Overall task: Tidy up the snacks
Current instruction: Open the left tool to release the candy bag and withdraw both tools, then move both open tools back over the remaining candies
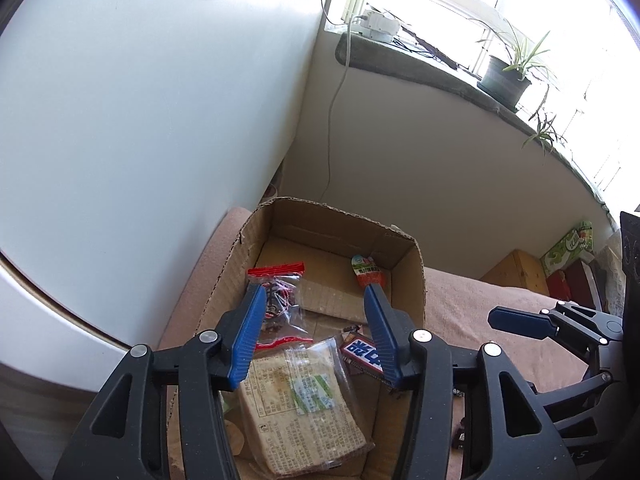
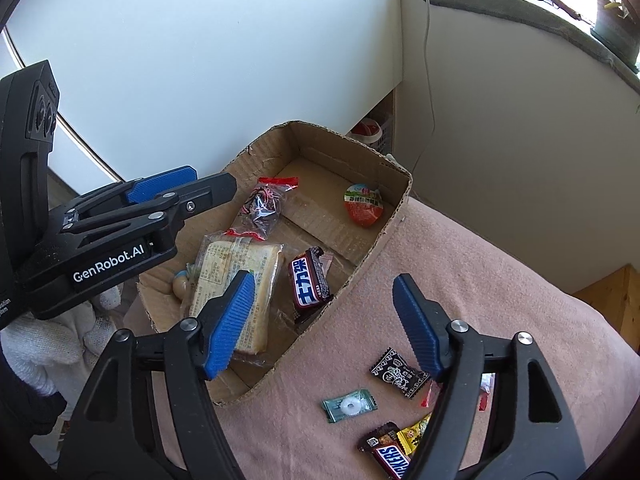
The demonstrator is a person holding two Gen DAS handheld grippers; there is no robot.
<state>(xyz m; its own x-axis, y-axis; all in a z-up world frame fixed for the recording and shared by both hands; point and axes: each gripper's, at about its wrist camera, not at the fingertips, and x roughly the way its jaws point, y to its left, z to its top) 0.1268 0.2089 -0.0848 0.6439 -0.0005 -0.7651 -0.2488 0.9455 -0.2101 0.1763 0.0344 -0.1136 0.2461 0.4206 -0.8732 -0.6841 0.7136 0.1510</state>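
Your left gripper point(image 1: 316, 292) hangs over the open brown cardboard box point(image 1: 416, 280) at centre frame in the left wrist view, its blue-padded fingers point(image 1: 248, 336) spread wide with nothing between them. In the right wrist view that same gripper comes in from the left edge above the box's near-left corner.

Your right gripper point(image 2: 324, 292) is also wide apart and empty, low in its frame, straddling the box's right wall point(image 2: 360, 276): one pad over the box interior, the other over the pink blanket point(image 2: 500, 272).

Inside the box:
- clear zip bag with red seal strips point(image 2: 262, 208), upper middle of the floor
- red and green round-topped packet point(image 2: 363, 203), near the far right corner
- large tan bread-like block in clear wrap with printed label point(image 2: 236, 276), lower left, partly under your right gripper's left pad
- dark candy bar with white characters on blue point(image 2: 310, 282), just beside the block, against the right wall

On the blanket, lower right of the right wrist view, outside the box:
- green wrapped ring mint point(image 2: 349, 404)
- black patterned sachet point(image 2: 398, 372), partly behind the right pad
- brown Snickers bar point(image 2: 388, 456) at the bottom edge, touching a yellow sachet point(image 2: 414, 434)

A potted plant point(image 1: 506, 76) stands on the windowsill, upper right of the left wrist view
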